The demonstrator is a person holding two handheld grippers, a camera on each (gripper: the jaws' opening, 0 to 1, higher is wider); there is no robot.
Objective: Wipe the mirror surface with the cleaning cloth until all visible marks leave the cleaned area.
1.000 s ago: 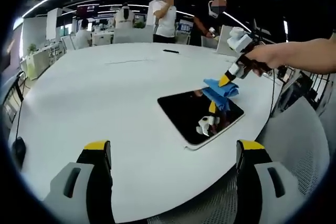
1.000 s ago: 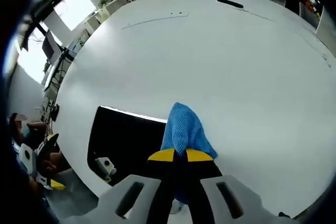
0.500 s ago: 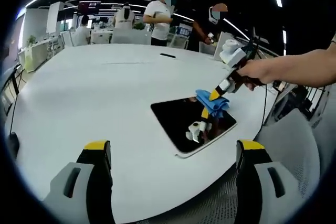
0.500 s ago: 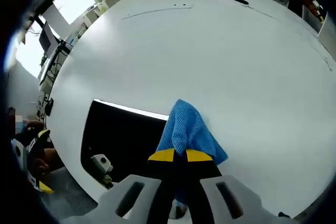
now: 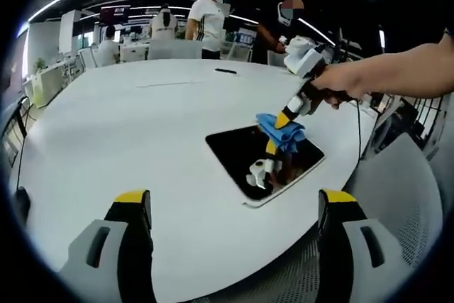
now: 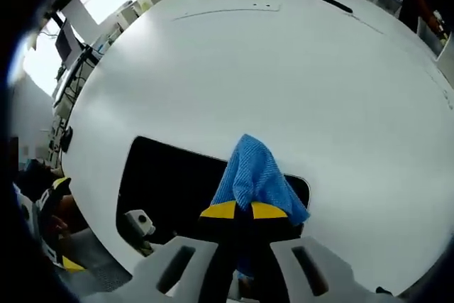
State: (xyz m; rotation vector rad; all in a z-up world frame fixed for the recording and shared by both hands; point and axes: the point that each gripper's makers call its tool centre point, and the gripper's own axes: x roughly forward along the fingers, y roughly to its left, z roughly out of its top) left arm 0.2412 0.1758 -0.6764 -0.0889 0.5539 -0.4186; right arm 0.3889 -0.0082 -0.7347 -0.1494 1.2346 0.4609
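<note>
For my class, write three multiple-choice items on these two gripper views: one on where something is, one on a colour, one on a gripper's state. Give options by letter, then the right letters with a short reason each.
1. Where does the mirror lie?
A. Flat on the white table, near its edge
B. Propped against a wall
C. On a chair seat

2. What colour is the cleaning cloth?
A. Red
B. Blue
C. Green

3. How does the right gripper stand?
A. Open and holding nothing
B. Shut on the cleaning cloth
C. Open around the mirror's edge

Answers:
1 A: the left gripper view shows the dark mirror flat on the tabletop, close to the rim.
2 B: the cloth is bright blue in both views.
3 B: in the right gripper view the yellow-tipped jaws are closed together with the cloth pinched between them and spreading out over the mirror's far edge.
</note>
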